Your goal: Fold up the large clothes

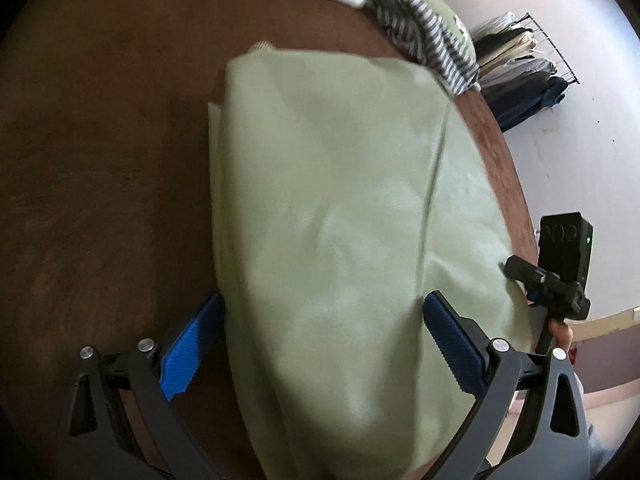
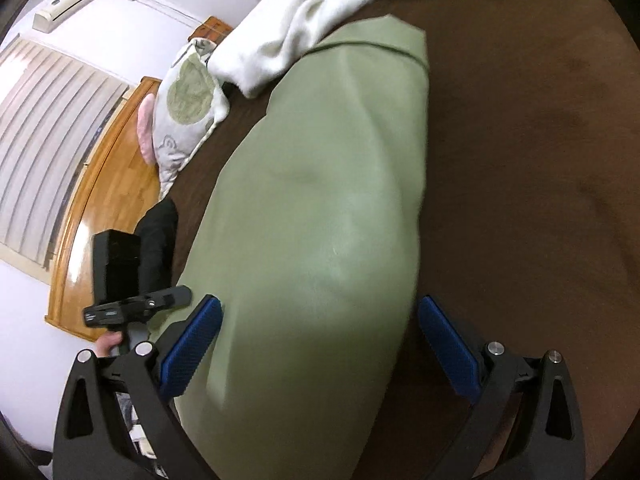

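green folded garment (image 1: 332, 216) lies on our brown bed (image 1: 100, 160), its near end cut off, no readable writing, while our left hand-held gripper (image 1: 320, 344) and right hand-held gripper (image 2: 320, 344) gape wide, empty.

Green garment (image 1: 332, 216): pale sage, plain fabric, folded into a long, roughly rectangular bundle, lying flat on the brown bed cover (image 1: 100, 160). 1 seam line runs lengthwise down it. Soft creases mid-panel, layered edges visible along 1 long side. Far end sits just beside the white cloth (image 2: 296, 28), possibly touching; blur hides that.
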`<state>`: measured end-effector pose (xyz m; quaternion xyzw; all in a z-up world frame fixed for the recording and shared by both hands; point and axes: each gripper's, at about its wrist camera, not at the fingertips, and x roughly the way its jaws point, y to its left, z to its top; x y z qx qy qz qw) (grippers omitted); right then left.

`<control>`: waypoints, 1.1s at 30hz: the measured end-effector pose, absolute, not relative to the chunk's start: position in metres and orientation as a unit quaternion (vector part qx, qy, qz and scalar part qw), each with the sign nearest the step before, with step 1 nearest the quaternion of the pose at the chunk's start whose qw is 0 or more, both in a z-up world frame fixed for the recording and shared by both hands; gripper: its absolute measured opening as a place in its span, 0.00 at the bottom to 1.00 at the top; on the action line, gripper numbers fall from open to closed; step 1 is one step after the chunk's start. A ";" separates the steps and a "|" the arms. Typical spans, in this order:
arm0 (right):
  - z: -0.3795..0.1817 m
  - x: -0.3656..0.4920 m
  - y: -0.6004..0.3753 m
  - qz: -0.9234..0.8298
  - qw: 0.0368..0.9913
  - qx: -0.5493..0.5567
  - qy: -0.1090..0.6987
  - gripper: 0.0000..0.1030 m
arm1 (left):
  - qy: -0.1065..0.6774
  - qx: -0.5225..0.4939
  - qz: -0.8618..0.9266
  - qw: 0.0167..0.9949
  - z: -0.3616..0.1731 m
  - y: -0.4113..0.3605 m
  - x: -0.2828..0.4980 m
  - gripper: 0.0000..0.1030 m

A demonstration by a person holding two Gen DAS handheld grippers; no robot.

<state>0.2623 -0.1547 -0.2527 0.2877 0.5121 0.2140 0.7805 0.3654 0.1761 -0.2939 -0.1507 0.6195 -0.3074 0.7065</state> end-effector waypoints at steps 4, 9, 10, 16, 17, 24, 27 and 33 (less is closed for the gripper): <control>-0.259 0.277 -0.145 0.225 0.769 0.288 0.524 0.94 | 0.614 -0.199 -0.329 0.689 -0.303 0.183 0.374 0.94; -0.266 0.291 -0.147 0.238 0.753 0.309 0.530 0.92 | 0.609 -0.263 -0.348 0.662 -0.312 0.192 0.379 0.94; -0.267 0.293 -0.147 0.242 0.750 0.309 0.532 0.92 | 0.610 -0.266 -0.353 0.658 -0.313 0.189 0.379 0.94; -0.264 0.294 -0.145 0.226 0.768 0.287 0.526 0.77 | 0.614 -0.199 -0.365 0.671 -0.305 0.163 0.377 0.93; -0.263 0.292 -0.145 0.224 0.772 0.281 0.524 0.75 | 0.616 -0.190 -0.364 0.673 -0.302 0.165 0.380 0.91; -0.256 0.291 -0.142 0.221 0.787 0.254 0.517 0.59 | 0.619 -0.167 -0.359 0.678 -0.295 0.160 0.386 0.61; -0.254 0.291 -0.144 0.220 0.788 0.250 0.517 0.52 | 0.616 -0.175 -0.350 0.684 -0.294 0.158 0.388 0.45; -0.251 0.293 -0.142 0.226 0.793 0.242 0.512 0.44 | 0.612 -0.203 -0.329 0.690 -0.299 0.168 0.380 0.36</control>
